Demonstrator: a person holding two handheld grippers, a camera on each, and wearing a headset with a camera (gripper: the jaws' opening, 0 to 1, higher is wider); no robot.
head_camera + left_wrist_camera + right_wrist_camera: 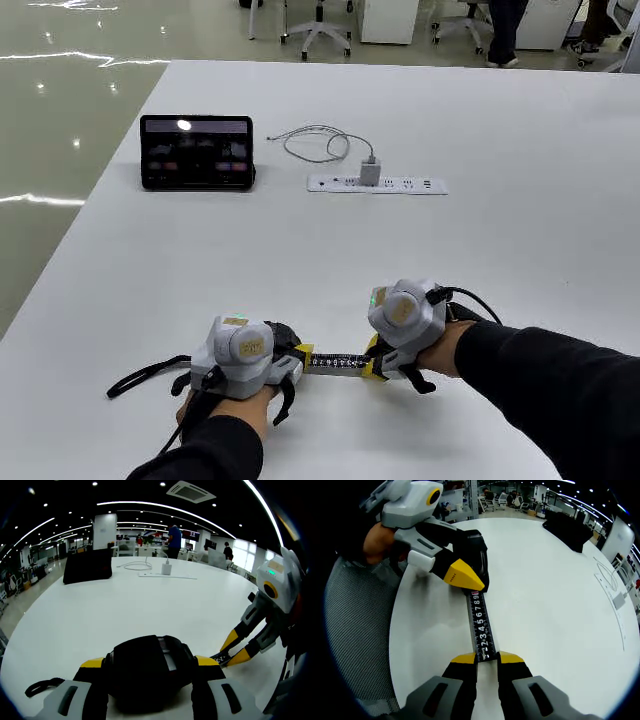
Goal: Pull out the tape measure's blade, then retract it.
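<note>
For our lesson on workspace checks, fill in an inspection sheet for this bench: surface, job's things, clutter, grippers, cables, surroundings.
Surface: white table.
Job's things: tape measure, blade drawn out a short way.
Clutter: tablet, power strip with charger.
Grippers: left gripper shut on the tape measure; right gripper shut on the blade's tip.
Cables: white cable coiled by the charger; black strap beside the left gripper.
Surroundings: glossy floor, office chairs.

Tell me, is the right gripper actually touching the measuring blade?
Touching. In the right gripper view, the right gripper has its yellow fingers closed on the end of the blade, with no gap on either side.
</note>
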